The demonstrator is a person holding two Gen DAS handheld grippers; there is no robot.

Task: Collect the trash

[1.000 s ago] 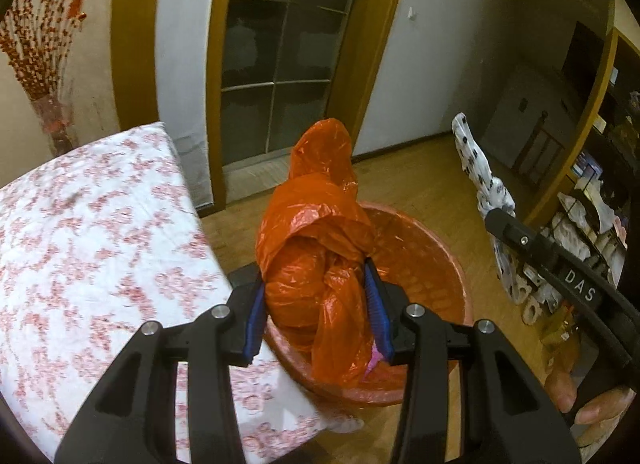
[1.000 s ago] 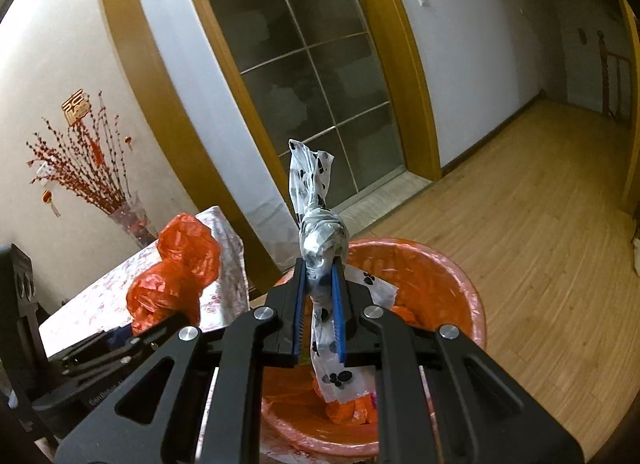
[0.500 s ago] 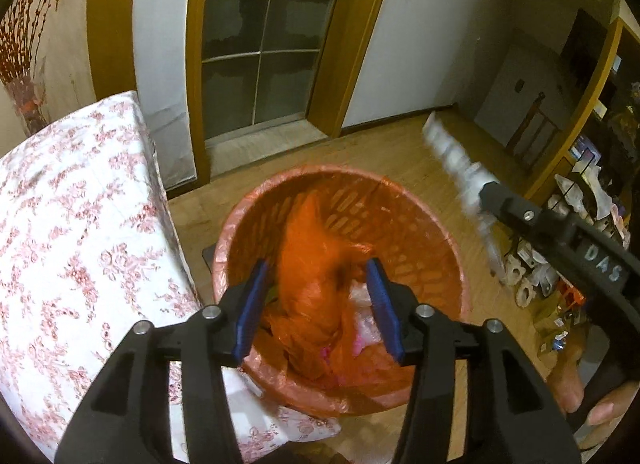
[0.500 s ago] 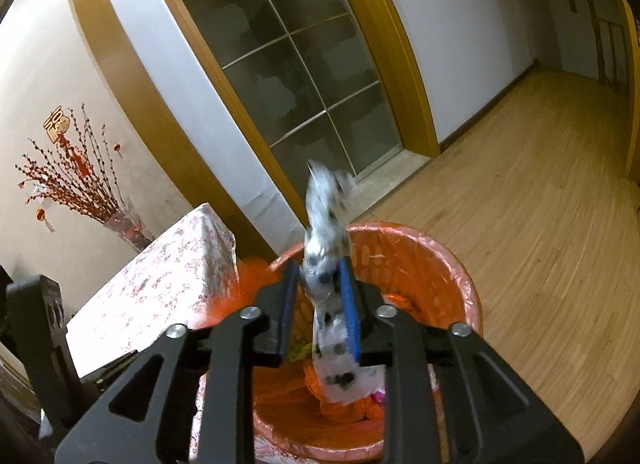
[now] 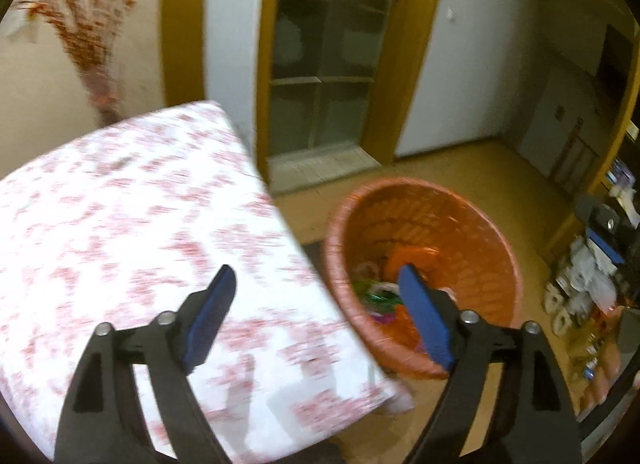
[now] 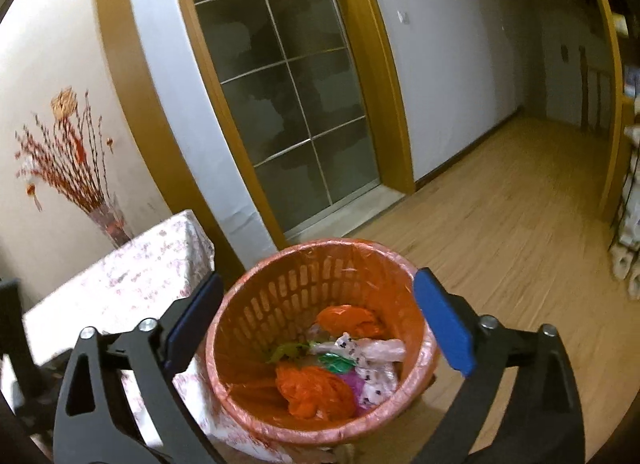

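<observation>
Right gripper [image 6: 316, 316]: jaws spread wide, nothing between the blue pads [image 6: 444, 324]; it hangs above the mouth of the orange basket [image 6: 248, 304], one pad to each side of the rim.

Left gripper [image 5: 316, 316]: jaws likewise spread wide and empty. Its left finger sits over the tablecloth [image 5: 120, 224], its right finger over the near rim of the basket [image 5: 492, 240]. This view is motion-blurred.

Orange basket: round, slotted plastic wall, lined with a thin orange bag folded over the rim. It stands upright on the wooden floor [image 6: 500, 200], mouth up, just beside the corner of the table.

Contents, seen from the right wrist view:
- Orange plastic bag [image 6: 316, 388], crumpled into a ball, lying at the near side of the bottom; no clear long axis.
- White bag with black paw prints [image 6: 372, 352], lying flat across the bottom, long axis running roughly left to right, its knotted end pointing to the right wall; a further length of it bends toward the near rim.
- A second orange wad [image 6: 348, 318] at the far side.
- Green scraps [image 6: 288, 352], a green-and-white wrapper [image 6: 336, 364] and a magenta piece [image 6: 354, 386] between them.

Surroundings: table under a white cloth with red floral print; vase of red branches [image 6: 80, 168] behind it against the wall; glazed door [image 6: 288, 96] with yellow wooden frame beyond the basket; a shelf unit [image 5: 600, 264] with packets at the right edge of the left wrist view.
</observation>
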